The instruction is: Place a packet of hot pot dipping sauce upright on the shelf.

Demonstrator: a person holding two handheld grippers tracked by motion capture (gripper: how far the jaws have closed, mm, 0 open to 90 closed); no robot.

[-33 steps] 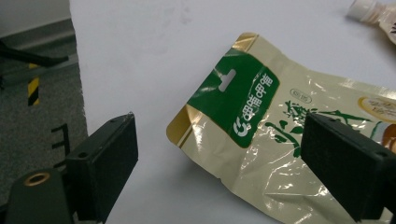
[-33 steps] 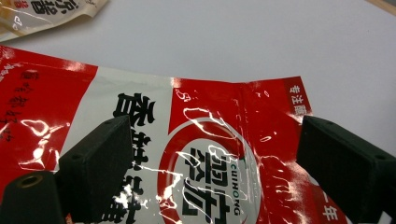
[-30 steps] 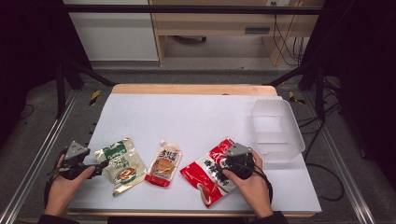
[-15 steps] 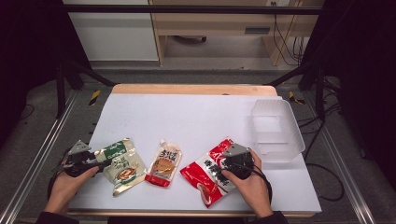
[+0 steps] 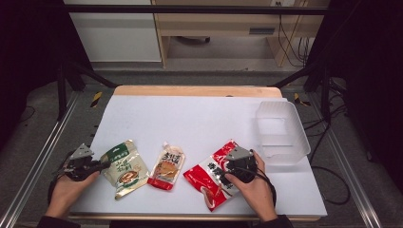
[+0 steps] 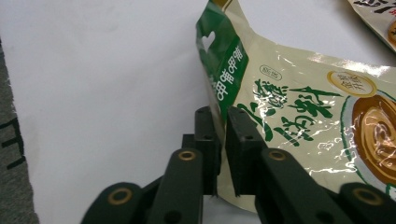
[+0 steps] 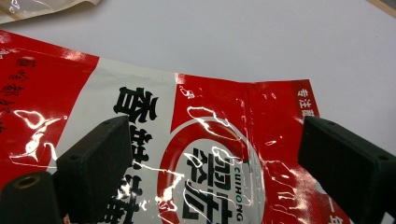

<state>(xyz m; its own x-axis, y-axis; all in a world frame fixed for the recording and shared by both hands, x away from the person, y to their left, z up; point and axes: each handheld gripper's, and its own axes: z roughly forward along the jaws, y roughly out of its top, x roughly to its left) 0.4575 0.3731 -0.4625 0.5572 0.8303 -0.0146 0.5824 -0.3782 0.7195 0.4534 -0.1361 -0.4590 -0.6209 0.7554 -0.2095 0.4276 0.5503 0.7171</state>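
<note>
On the white table [image 5: 199,118] there are 3 snack bags and 1 clear plastic box [image 5: 281,133]; 2 grippers work here, one per hand.

The left gripper [image 6: 222,122] has its jaws nearly closed, clenched on the left edge of the green bag [image 6: 299,107], approx. below the green strip at the top. That edge is lifted a bit from the table. The bag is cream with a green top, dark green letters and a round brown picture. It lies at the front left of the table.

The right gripper [image 7: 212,154] is wide open, grasping nothing; its jaws stand on both sides over the red bag [image 7: 205,135]. This bag is red and white w/ black letters, shiny, and lies flat at the front right, near the box.

Between the two lies the orange bag [image 5: 166,166], untouched.
</note>
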